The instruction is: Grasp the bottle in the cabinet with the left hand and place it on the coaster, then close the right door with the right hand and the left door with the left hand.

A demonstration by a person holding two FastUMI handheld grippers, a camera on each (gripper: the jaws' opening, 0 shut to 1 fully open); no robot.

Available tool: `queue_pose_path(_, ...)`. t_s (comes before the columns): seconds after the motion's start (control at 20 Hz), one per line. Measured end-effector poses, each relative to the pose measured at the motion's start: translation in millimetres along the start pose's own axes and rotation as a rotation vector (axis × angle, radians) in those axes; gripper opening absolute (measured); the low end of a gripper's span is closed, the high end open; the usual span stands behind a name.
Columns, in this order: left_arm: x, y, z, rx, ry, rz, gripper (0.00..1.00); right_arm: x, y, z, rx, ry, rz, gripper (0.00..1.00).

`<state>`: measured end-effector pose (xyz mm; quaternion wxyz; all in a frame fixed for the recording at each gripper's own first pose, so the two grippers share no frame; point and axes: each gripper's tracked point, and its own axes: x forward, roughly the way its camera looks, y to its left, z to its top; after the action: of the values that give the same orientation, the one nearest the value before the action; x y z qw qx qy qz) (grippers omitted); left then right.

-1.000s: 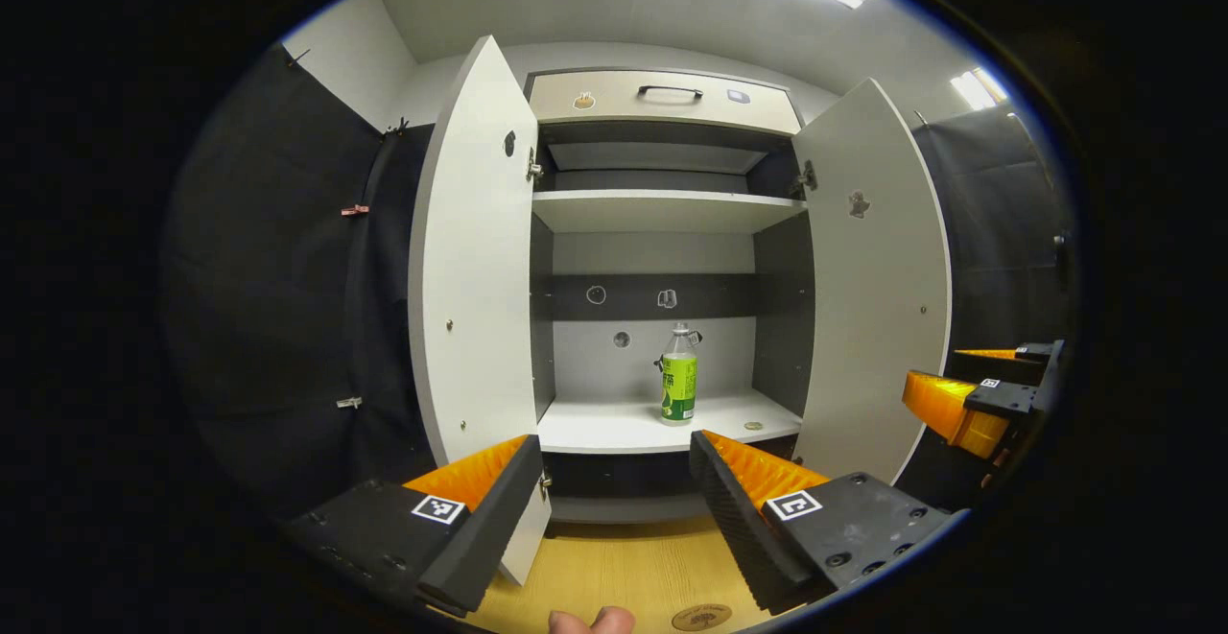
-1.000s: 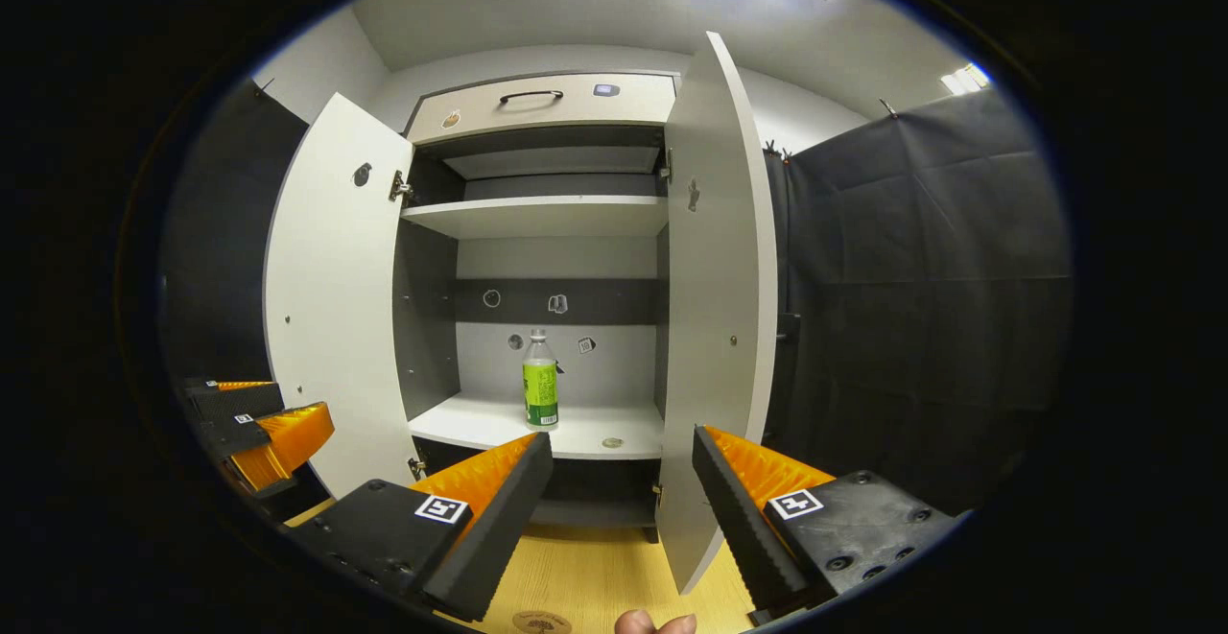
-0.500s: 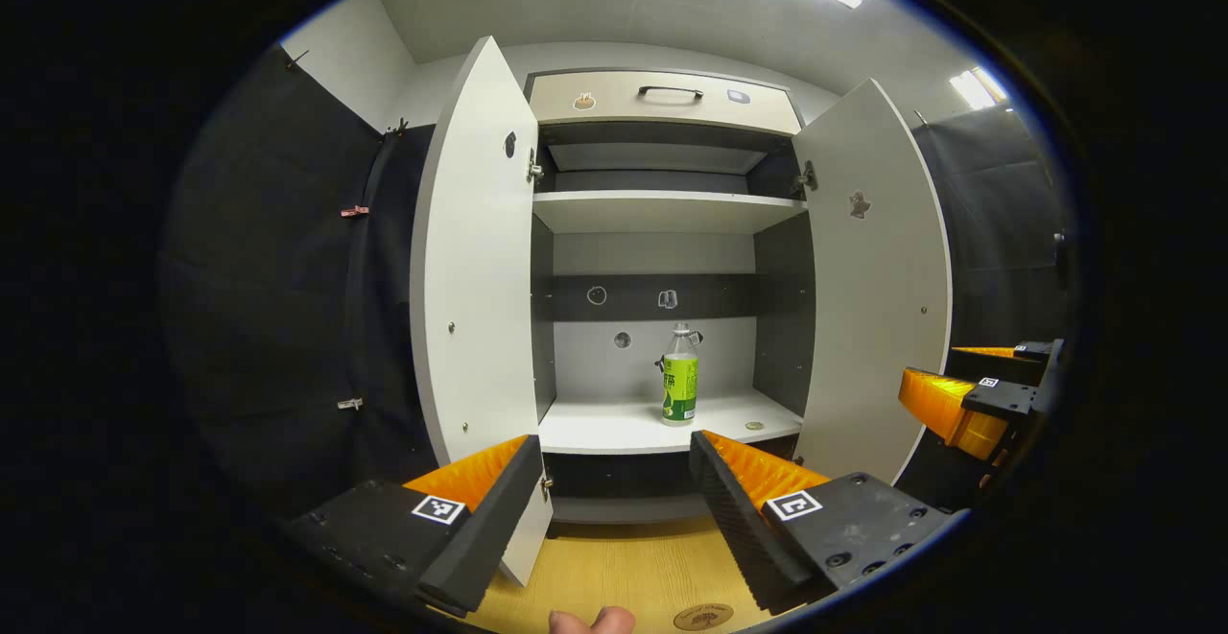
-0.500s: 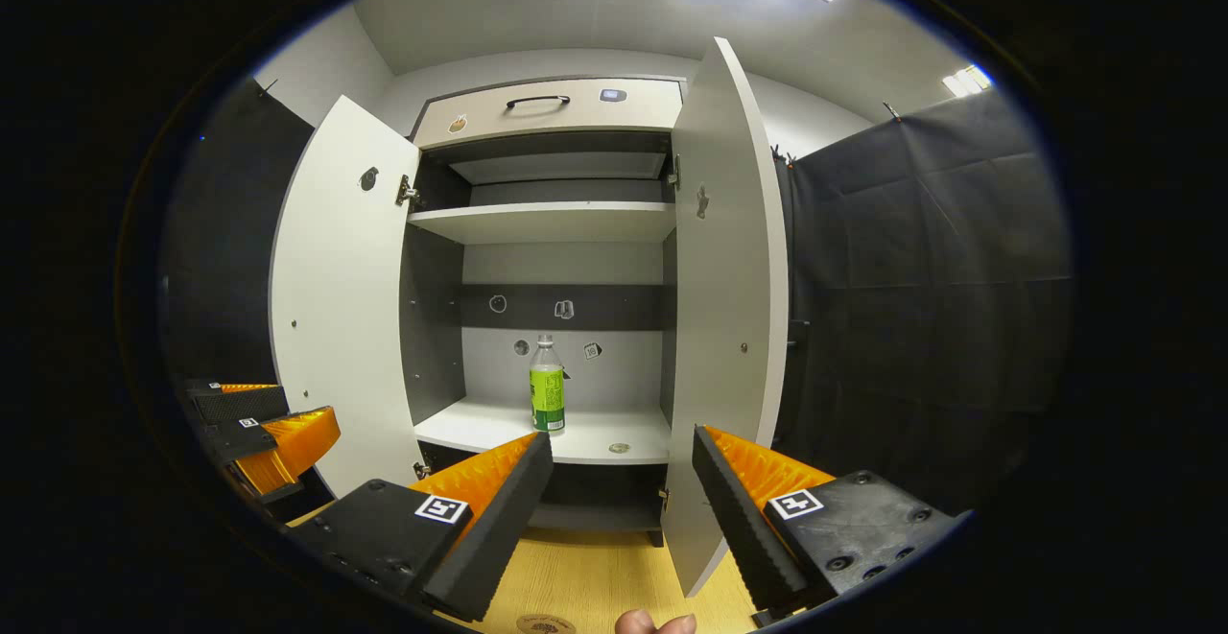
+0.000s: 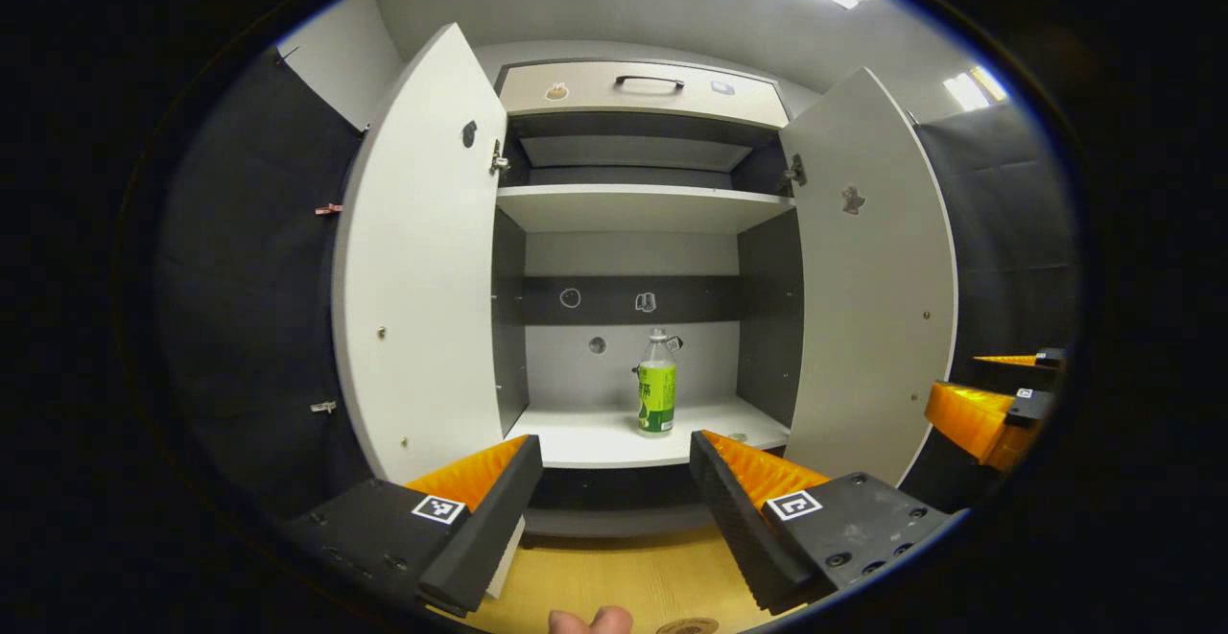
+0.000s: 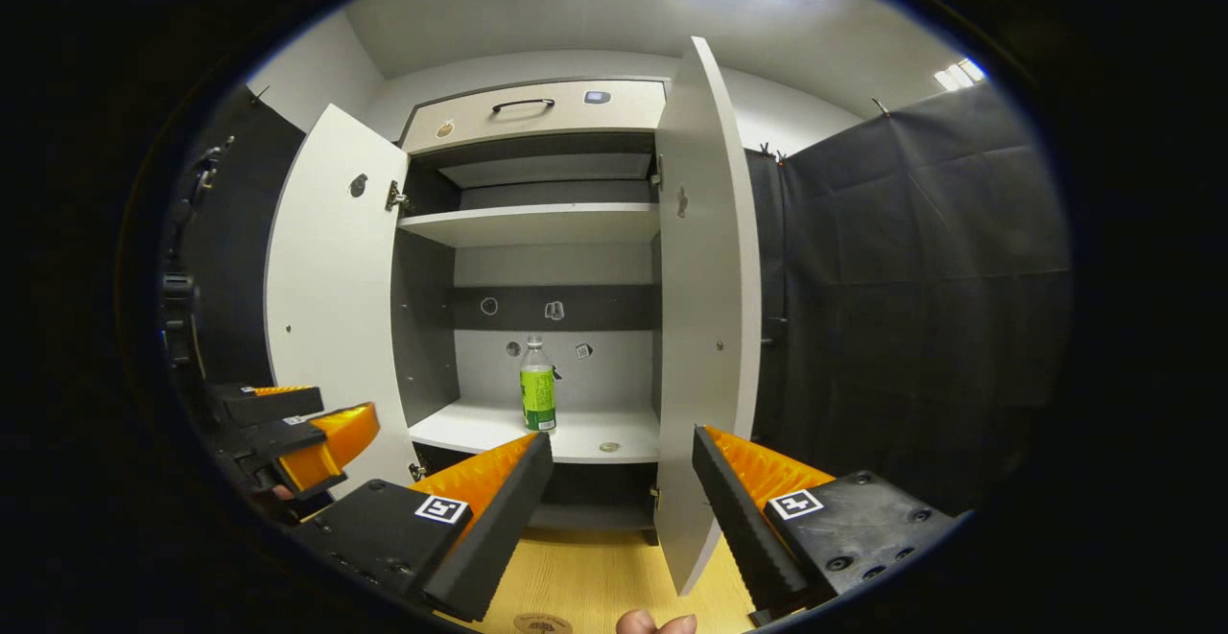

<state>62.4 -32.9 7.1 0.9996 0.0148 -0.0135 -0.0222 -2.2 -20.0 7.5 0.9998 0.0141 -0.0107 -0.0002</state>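
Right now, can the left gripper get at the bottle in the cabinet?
Probably yes. The left gripper is open, both doors stand wide, and the bottle stands upright and alone on the shelf, though some way ahead.

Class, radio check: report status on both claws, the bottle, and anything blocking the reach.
Left claw open, empty. Right claw open, empty. Bottle upright on lower shelf, untouched. Both doors open; path to bottle unobstructed.

Coaster (image 5: 687, 626) cut by edge; stickers (image 5: 646, 302) too small.
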Motion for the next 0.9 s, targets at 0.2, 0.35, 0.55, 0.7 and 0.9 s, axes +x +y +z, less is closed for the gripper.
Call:
queue_pose_path(0.2,61,-22,-12,-0.033,0.007,-0.022,0.98,-6,-23,-8,-0.006,0.004,-0.012,0.98)
queue_pose_path(0.35,113,-33,-20,-0.074,0.011,-0.028,0.97,-8,-36,-9,-0.005,0.008,-0.02,0.98)
queue_pose_path(0.55,189,-45,-31,-0.076,0.019,-0.025,0.98,-8,-44,-14,-0.005,0.015,-0.007,0.98)
queue_pose_path(0.7,239,-55,-41,-0.082,0.039,-0.028,0.98,-5,-43,-17,0.0,0.013,0.027,0.98)
queue_pose_path(0.9,292,-59,-53,-0.101,0.069,0.006,0.98,5,-41,-24,0.012,0.032,0.074,0.98)
